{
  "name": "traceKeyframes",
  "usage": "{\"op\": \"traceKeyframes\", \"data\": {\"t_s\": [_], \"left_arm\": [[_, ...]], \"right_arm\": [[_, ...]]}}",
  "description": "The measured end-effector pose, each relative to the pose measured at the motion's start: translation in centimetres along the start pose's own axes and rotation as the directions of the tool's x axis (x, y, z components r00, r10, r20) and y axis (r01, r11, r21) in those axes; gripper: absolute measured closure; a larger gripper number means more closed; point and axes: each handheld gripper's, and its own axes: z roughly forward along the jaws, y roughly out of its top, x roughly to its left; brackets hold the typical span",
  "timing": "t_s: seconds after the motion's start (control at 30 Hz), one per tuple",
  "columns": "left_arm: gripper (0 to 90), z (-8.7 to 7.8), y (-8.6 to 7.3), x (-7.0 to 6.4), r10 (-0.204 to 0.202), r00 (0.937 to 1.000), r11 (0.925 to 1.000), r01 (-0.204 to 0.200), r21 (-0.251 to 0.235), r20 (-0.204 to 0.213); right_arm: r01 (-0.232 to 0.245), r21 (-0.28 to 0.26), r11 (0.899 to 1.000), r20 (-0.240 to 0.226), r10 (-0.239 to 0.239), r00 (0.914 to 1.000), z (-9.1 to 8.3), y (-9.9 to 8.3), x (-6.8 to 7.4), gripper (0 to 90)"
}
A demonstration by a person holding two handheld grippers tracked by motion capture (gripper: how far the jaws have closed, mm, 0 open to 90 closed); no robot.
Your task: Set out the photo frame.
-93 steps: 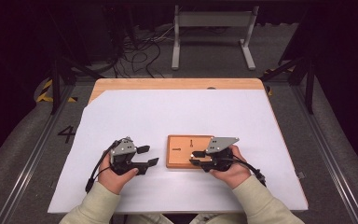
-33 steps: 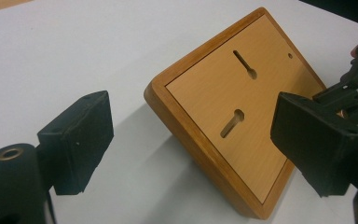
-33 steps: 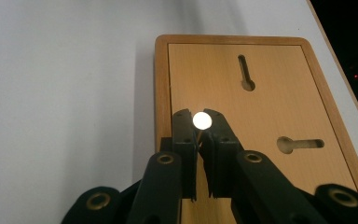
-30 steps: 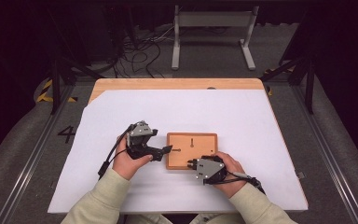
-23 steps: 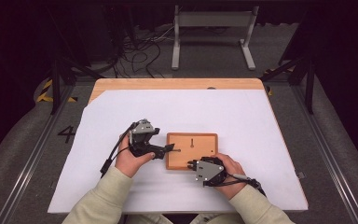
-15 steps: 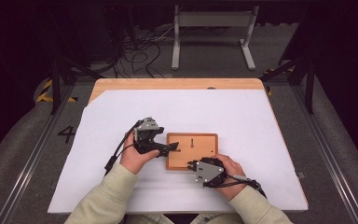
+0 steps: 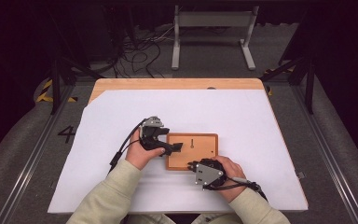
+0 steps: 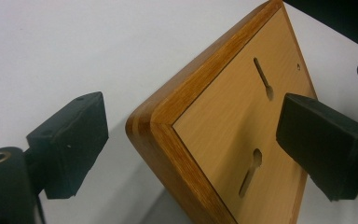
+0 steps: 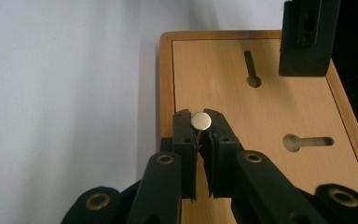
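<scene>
A wooden board with two keyhole slots lies flat on the white table cover. My left gripper is open at the board's left end. In the left gripper view a board corner sits between the spread jaws, one over the white cover, one over the board face. My right gripper is at the board's near edge. In the right gripper view its fingertips are shut on a small metal pin with a round flat head, held over the board.
White cover spreads over a wooden table. A metal stand and cables sit on the floor beyond the far edge. A black jaw of the left gripper stands over the board's far corner.
My left gripper has moved right and brought its open jaws around the board's left end. My right gripper has dropped back to the board's near edge and turned.
</scene>
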Motion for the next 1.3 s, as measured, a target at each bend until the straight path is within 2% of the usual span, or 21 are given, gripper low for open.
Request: {"op": "traceKeyframes", "data": {"t_s": [0.1,0.23,0.4,0.47,0.53,0.7,0.87,1.07,1.17,1.3], "left_arm": [[11.8,0.4,0.1,0.2,0.0,0.9998,1.0,0.0,-0.002,0.018],[11.6,0.9,-0.1,0.4,-0.02,0.9979,0.9996,0.019,0.02,0.061],[11.6,1.4,-0.3,0.7,-0.036,0.9948,0.9991,0.034,0.026,0.095],[11.8,1.5,-0.3,0.6,-0.029,0.9927,0.9994,0.027,0.023,0.117],[15.8,1.6,-0.3,0.5,-0.019,0.9916,0.9996,0.016,0.025,0.128],[25.3,1.5,-0.3,0.3,0.009,0.9924,0.9996,-0.012,0.024,0.123],[26.8,1.4,-0.3,0.3,0.017,0.9914,0.9993,-0.021,0.031,0.13],[30.7,1.0,-0.2,0.3,0.047,0.9879,0.9984,-0.051,0.024,0.148],[34.0,0.6,-0.2,0.1,0.063,0.9857,0.9978,-0.065,0.009,0.157],[38.5,-0.1,-0.1,-0.3,0.105,0.9801,0.9945,-0.105,-0.008,0.168]], "right_arm": [[0.009,0.004,1.0,0.003,-0.009,1.0,0.0,0.0,0.1,84.3],[0.016,0.004,1.0,0.013,-0.016,0.9998,-0.1,0.0,0.3,84.2],[0.017,0.005,1.0,0.018,-0.017,0.9997,-0.1,0.1,0.4,84.2],[0.019,0.003,1.0,0.014,-0.019,0.9997,-0.1,0.1,0.4,84.2],[0.02,0.003,1.0,0.014,-0.02,0.9997,-0.1,0.1,0.4,84.2],[0.016,0.004,1.0,0.016,-0.016,0.9997,-0.1,0.1,0.5,84.1],[0.006,0.001,1.0,0.017,-0.006,0.9998,-0.1,0.0,0.4,84.0],[-0.038,0.0,0.999,-0.01,0.038,0.9992,-0.5,0.1,0.2,81.7],[-0.067,-0.014,0.998,-0.045,0.066,0.9968,-0.9,0.3,0.2,74.8],[-0.131,-0.069,0.989,-0.066,0.126,0.9898,-1.8,0.5,0.1,64.4]]}}
